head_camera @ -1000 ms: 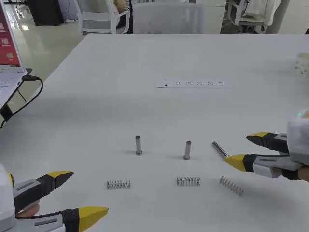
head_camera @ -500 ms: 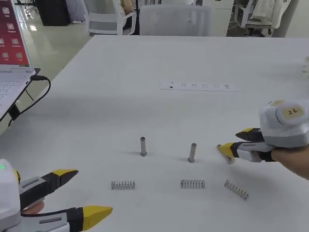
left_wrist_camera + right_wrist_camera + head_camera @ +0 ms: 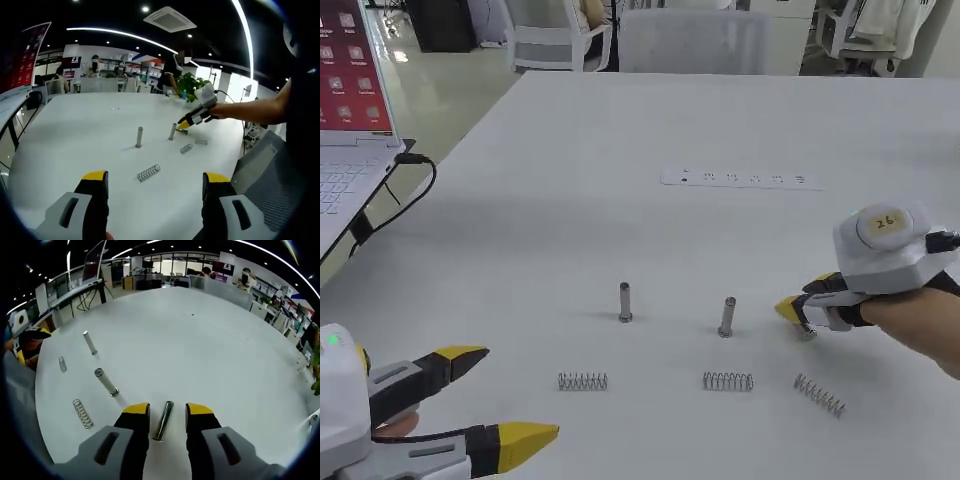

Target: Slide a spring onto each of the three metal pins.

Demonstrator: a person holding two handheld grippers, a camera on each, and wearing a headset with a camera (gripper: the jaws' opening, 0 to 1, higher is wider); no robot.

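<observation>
Two of the metal pins stand upright on their flanged ends: the middle pin (image 3: 727,316) and, to its left, the left pin (image 3: 625,301), both free to take a spring from above. The third pin (image 3: 163,420) lies flat just right of the middle pin, so I judge it must be stood up or held before a spring can go on. That accounts for the right hand-held gripper (image 3: 167,412): its jaws are narrowed to a small gap straddling the lying pin, with slivers of surface showing on both sides, so it seems not yet clamped. Three springs lie on their sides in a row, nearer the person than the middle pin: the left spring (image 3: 583,381), the centre spring (image 3: 728,381) and the right spring (image 3: 819,395). The left hand-held gripper (image 3: 505,395) sits well to the left of the middle pin, jaws wide apart and holding nothing. The surface (image 3: 570,150) is white and matte, with a socket strip (image 3: 740,179) beyond the middle pin, a laptop (image 3: 350,100) far to its left, and office chairs (image 3: 545,40) past the far edge
</observation>
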